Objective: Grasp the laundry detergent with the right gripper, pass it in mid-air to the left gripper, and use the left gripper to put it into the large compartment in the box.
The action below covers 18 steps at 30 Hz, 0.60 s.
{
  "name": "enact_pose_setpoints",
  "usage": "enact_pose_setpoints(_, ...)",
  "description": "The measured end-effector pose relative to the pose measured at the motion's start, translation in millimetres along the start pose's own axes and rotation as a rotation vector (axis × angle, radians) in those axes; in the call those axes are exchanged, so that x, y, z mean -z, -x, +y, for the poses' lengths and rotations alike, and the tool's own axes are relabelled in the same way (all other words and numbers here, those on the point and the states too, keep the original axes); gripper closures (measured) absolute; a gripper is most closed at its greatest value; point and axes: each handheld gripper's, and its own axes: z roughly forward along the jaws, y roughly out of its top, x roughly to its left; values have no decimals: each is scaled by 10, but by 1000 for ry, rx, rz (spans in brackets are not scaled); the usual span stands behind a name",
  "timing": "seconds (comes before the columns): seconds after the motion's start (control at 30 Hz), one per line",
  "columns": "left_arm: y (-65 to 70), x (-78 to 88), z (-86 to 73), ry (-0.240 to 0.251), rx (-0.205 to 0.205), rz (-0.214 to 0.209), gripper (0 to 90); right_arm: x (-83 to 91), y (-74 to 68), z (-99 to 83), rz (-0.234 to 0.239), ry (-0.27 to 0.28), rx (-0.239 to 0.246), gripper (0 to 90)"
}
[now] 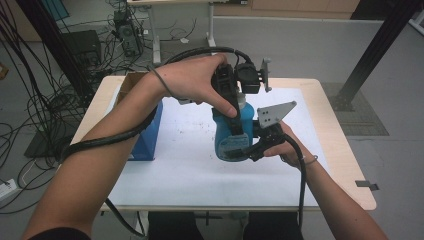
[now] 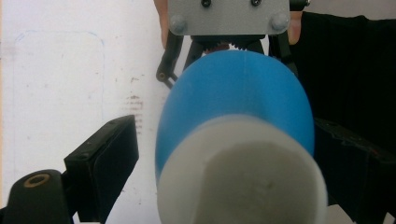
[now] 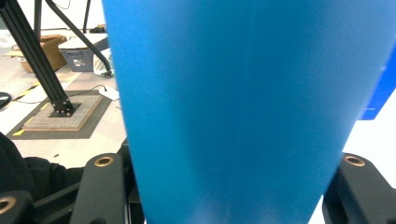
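White paper covered the wooden table (image 1: 345,165) before me. Above it I held a blue bottle (image 1: 231,135) upright, my right gripper (image 1: 260,145) clamped around its body. My left gripper (image 1: 232,107) came down over its white cap (image 2: 243,172), jaws apart on either side.

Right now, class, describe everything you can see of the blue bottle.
The blue bottle is smooth, matte plastic with a white cap. It stands roughly upright above the white table mat. The right gripper clamps its lower body from the side. The left gripper comes from above, its jaws either side of the cap, one jaw visibly apart from it.
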Motion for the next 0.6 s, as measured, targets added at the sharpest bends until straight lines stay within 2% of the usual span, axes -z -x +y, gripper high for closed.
enact_pose_setpoints(0.6,11,8,14,-4,-3,-1,121,15,-3,-2,-4,-4,5,397)
